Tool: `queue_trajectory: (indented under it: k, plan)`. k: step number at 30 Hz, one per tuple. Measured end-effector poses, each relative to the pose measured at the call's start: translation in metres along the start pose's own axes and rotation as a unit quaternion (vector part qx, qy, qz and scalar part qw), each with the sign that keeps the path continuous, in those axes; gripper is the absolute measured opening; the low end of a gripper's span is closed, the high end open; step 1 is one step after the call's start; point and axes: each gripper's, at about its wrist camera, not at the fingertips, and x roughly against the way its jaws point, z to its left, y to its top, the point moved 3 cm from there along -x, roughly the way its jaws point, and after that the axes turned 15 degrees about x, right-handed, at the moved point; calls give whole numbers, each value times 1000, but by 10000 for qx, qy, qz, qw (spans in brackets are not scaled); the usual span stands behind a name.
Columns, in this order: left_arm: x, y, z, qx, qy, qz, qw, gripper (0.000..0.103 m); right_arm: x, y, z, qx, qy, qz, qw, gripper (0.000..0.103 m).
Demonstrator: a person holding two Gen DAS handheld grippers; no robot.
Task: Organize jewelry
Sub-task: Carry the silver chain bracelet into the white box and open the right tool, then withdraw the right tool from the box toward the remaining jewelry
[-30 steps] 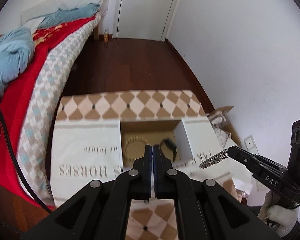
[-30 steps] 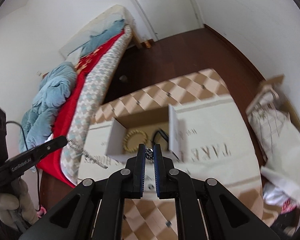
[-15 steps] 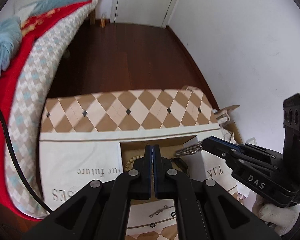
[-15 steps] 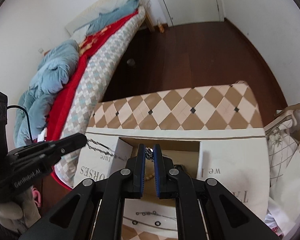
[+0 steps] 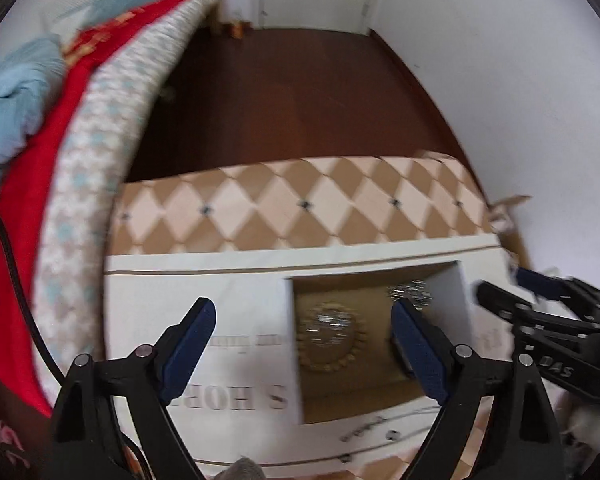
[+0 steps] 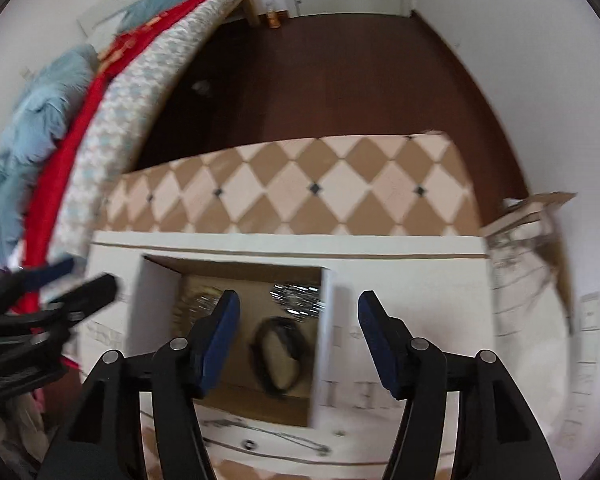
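Note:
An open cardboard box (image 5: 296,344) (image 6: 324,320) sits on a white printed cloth. Inside lie a beaded bracelet (image 5: 332,350), a silver chain bunched within it (image 5: 330,319), another bunched silver chain (image 5: 410,292) (image 6: 298,298) at the far right corner, and a black band (image 6: 278,354). My left gripper (image 5: 302,342) is open and empty above the box's left side. My right gripper (image 6: 298,336) is open and empty above the box's right side. Each gripper shows at the edge of the other's view (image 5: 540,320) (image 6: 52,292).
A thin chain and small rings (image 6: 260,438) (image 5: 376,430) lie on the cloth in front of the box. The table (image 5: 300,204) has a diamond-patterned top. A bed (image 5: 80,112) stands at the left; a bag (image 6: 528,248) and wall at the right.
Both grippers were shut, sharing a silver chain over the box. Now both are open and the chain lies bunched inside the box.

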Motion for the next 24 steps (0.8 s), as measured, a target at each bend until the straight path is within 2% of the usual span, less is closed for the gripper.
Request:
queue_trajectory:
  k: [3, 4, 6, 8, 12, 24]
  plan:
    - [1, -9, 16, 30, 454, -229, 9987, 94, 0, -13, -1, 98, -456, 124, 9988, 96]
    - [-1, -14, 21, 48, 599, -247, 9979, 101, -1, -18, 0, 114, -530, 164, 9984, 98]
    - [-3, -22, 29, 86, 787, -292, 9964, 103, -6, -32, 5, 131, -569, 277, 9979, 102]
    - [-4, -31, 35, 124, 903, -361, 9952, 103, -10, -44, 10, 134, -527, 347, 9979, 102]
    - [1, -46, 43, 265, 865, -448, 9949, 103, -10, -61, 22, 192, -567, 334, 9977, 103]
    - [49, -72, 41, 334, 814, -972, 9914, 103, 36, -75, 41, 5, -592, -142, 9981, 103]
